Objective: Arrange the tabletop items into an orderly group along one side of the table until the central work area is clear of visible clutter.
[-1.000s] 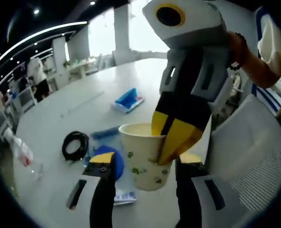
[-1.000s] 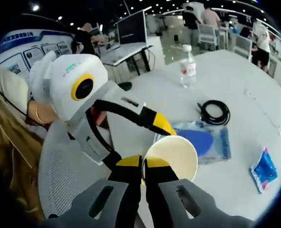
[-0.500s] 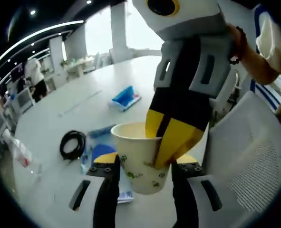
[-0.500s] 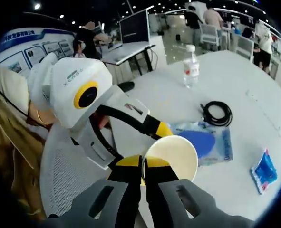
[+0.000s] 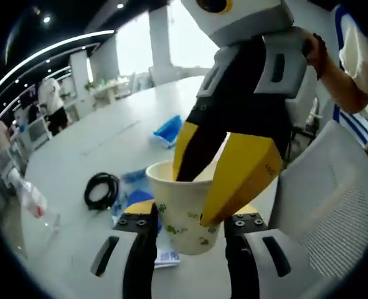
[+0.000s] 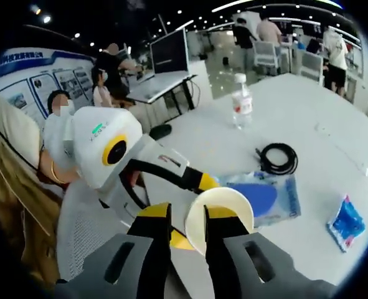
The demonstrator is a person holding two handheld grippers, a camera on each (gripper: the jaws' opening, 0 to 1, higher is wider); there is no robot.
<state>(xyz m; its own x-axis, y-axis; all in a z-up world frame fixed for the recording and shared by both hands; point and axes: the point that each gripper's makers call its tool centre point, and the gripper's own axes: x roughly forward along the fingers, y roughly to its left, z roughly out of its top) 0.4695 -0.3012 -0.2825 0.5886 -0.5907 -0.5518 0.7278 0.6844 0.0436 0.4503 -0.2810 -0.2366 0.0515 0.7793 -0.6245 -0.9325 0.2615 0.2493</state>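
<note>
Paper, cream with small green prints, makes up the cup [image 5: 187, 212], which sits upright at the near edge of the white table [image 5: 78, 156] beside a white mesh chair [image 5: 333, 205]. The left tongs [image 5: 190, 219] flank the cup, one jaw on each side of its wall; whether they press on it cannot be told. The right tongs [image 5: 224, 180] come down from above the cup, spread apart, one yellow-tipped jaw inside the rim and the other outside against the wall. In the right gripper view the right tongs [image 6: 187, 215] stand parted with the cup [image 6: 224, 208] rim between them, and the left tongs [image 6: 199, 182] reach in from the left to the cup.

Just behind the cup lies a clear bag [image 6: 277, 196] holding something blue. Beyond the bag rests a coiled black cable [image 6: 277, 159], and farther off stands a plastic bottle [image 6: 241, 103]. Off to one side of the cup, well apart, lies a small blue packet [image 6: 344, 224]. A black mouse [image 6: 160, 131] sits near the table's edge.
</note>
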